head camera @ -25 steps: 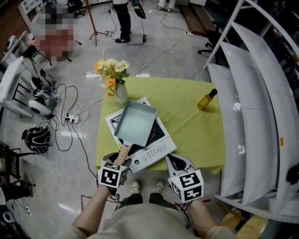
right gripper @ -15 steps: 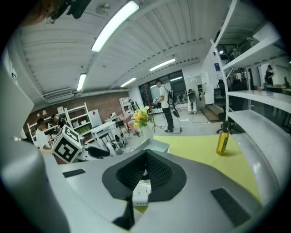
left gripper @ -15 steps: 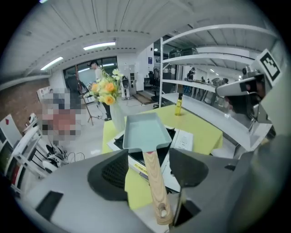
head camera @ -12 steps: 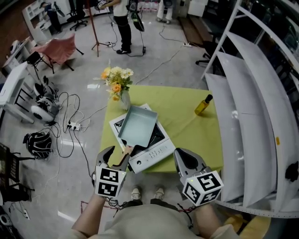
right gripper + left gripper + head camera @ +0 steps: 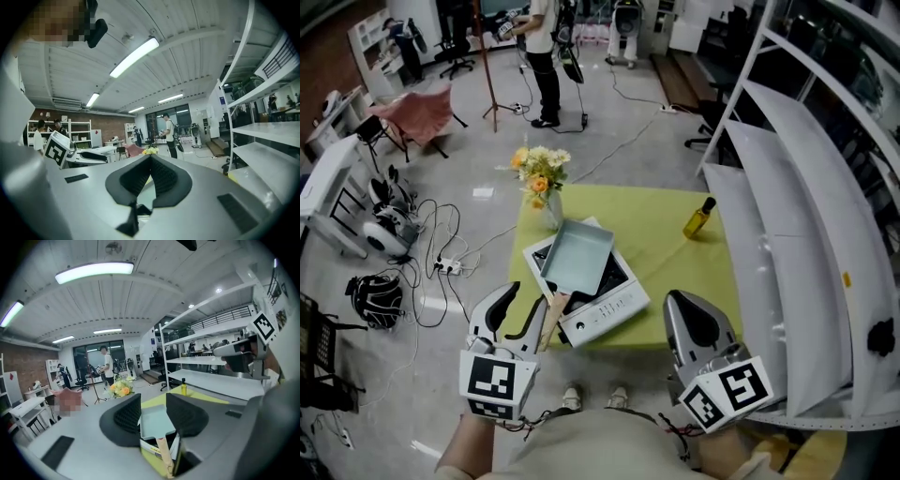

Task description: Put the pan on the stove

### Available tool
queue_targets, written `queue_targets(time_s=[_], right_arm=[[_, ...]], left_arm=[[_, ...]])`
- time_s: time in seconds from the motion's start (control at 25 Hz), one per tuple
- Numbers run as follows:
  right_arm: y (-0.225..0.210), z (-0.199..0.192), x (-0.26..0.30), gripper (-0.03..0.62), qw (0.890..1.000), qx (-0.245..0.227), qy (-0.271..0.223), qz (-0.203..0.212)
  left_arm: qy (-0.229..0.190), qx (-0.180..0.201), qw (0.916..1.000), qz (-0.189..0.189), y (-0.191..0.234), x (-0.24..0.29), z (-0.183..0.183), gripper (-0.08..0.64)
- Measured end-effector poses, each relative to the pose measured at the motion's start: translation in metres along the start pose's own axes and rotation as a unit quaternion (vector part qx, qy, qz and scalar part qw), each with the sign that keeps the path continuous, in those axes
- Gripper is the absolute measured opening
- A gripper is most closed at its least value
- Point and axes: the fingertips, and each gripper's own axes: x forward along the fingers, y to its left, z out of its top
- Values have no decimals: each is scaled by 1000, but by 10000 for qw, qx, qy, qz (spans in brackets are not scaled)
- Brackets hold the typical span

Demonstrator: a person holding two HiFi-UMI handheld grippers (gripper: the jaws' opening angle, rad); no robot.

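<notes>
The left claw (image 5: 528,295) hangs just off the near edge of the worktop (image 5: 675,258). Its jaws are apart and closing, and the pads press on nothing. The pan's wooden handle (image 5: 550,319) shows just beyond and below the gap. The right claw (image 5: 677,300) has its jaws together and empty, held at the same near edge. Each claw carries a cube with black-and-white square markers, one on the left (image 5: 495,382) and one on the right (image 5: 727,394); these codes are the only clear print. The pale blue rectangular pan (image 5: 577,255) sits on the white stove (image 5: 614,305), whose front-panel print is too small to read. A vase of flowers (image 5: 542,178) stands at the far left corner of the yellow-green cloth, and an oil bottle (image 5: 699,217) near the far right.
</notes>
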Motion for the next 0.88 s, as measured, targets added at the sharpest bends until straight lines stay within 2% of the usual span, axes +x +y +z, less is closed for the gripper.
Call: queue_targets(time_s=[0.2, 0.32, 0.52, 0.64, 0.88], right_arm=[[15, 21, -17, 6, 9988, -339, -342, 0], [19, 27, -24, 6, 9982, -373, -462, -1], [27, 25, -28, 6, 9983, -366, -447, 89], [34, 22, -31, 6, 9983, -378, -398, 211], [44, 5, -29, 6, 9982, -413, -167, 393]], left_arm=[[-446, 9, 9989, 128, 6, -32, 22, 130], [-629, -74, 9978, 197, 4, -49, 34, 109], [-835, 92, 9957, 392, 3, -72, 48, 82], [-900, 24, 9953, 357, 1, -77, 46, 28], [-767, -182, 9967, 211, -3, -77, 29, 8]])
